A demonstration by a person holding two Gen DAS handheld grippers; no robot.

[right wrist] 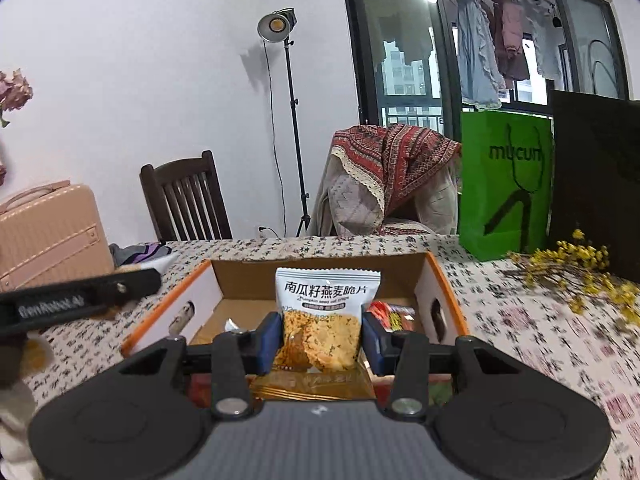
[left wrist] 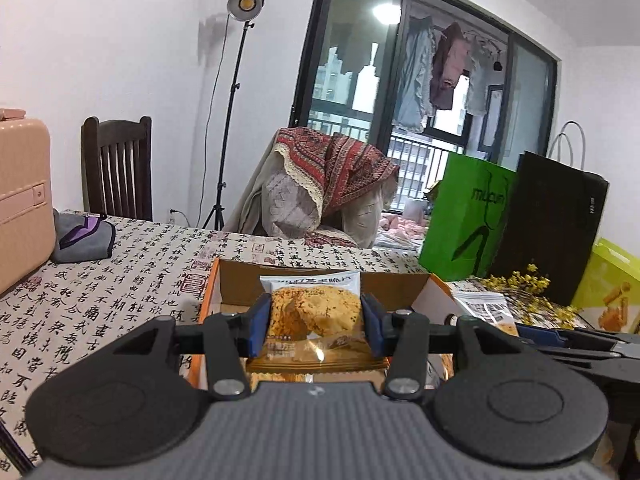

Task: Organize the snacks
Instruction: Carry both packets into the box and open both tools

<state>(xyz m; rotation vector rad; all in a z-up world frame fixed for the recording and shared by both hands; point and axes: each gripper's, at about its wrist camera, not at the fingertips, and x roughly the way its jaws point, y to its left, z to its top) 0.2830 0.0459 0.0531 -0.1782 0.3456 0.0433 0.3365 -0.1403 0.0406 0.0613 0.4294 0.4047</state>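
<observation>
Nearest the lens in the left wrist view, the left tongs (left wrist: 316, 322) are closed narrowly on a crisp packet (left wrist: 316, 312), their blue pads pressed against its two side edges. The packet stands upright, long axis vertical, white printed top uppermost, above the near end of the cardboard box (left wrist: 320, 276). In the right wrist view the right tongs (right wrist: 322, 340) clamp a second crisp packet (right wrist: 326, 316) the same way: upright, white header with Chinese lettering on top, gold foil edge at the bottom, held over the open box (right wrist: 320, 270).

That makes two packets of the same kind, one in each pair of tongs, and one orange-edged box on the patterned worktop (left wrist: 120, 264). Inside the box, red-wrapped snacks (right wrist: 394, 314) lie at the right side.

Around it: a pink suitcase (left wrist: 20, 200) and a grey pouch (left wrist: 84, 238) to the left, a green bag (left wrist: 468, 216) and a black bag (left wrist: 556, 224) to the right, with yellow flowers (left wrist: 520, 284) lying in front of them. Another snack bag (left wrist: 488, 306) lies just right of the box.
</observation>
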